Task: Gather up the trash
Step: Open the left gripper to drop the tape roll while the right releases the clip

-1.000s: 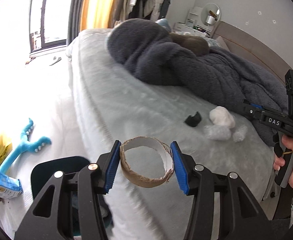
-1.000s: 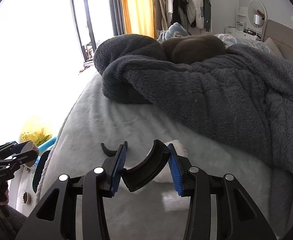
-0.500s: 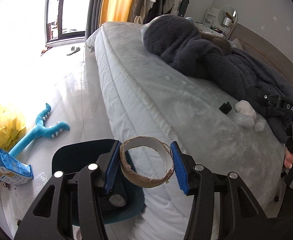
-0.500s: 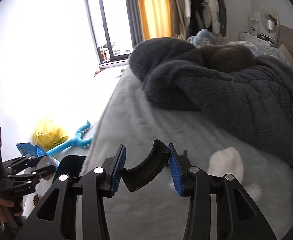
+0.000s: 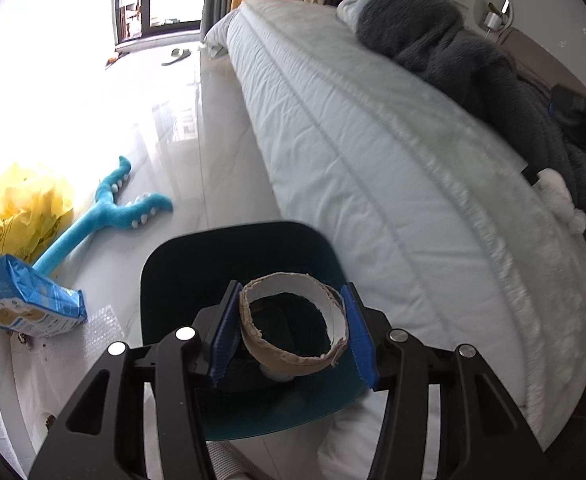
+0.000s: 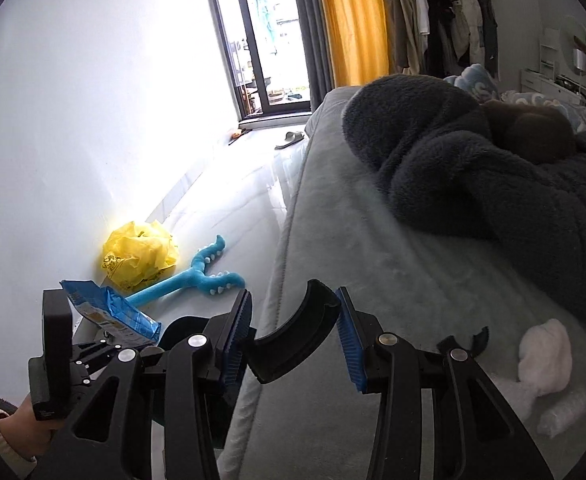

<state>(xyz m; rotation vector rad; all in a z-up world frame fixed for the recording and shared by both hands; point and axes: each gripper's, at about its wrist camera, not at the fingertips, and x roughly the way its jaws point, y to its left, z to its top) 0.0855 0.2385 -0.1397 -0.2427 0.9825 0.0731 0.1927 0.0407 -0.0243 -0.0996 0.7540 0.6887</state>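
My left gripper [image 5: 291, 330] is shut on a torn cardboard ring [image 5: 293, 356] and holds it right above the open dark teal bin [image 5: 181, 276] on the floor beside the bed. My right gripper [image 6: 293, 340] is shut on a curved black plastic piece [image 6: 293, 344] over the bed's edge, with the left gripper [image 6: 93, 356] and bin [image 6: 181, 330] to its lower left. On the bed lie a white wad [image 6: 545, 356], clear crumpled plastic [image 6: 565, 412] and a small black piece [image 6: 477, 338].
A yellow crumpled bag [image 5: 25, 208], a blue plush toy [image 5: 105, 216] and a blue snack packet [image 5: 25, 304] lie on the white floor left of the bin. A dark fleece blanket [image 6: 493, 184] is heaped on the grey bed [image 5: 373, 168]. A slipper [image 5: 177, 54] lies near the window.
Both grippers swung left off the bed toward the floor. The left gripper with the cardboard ring came to hang over the bin. The right gripper still holds the black piece.
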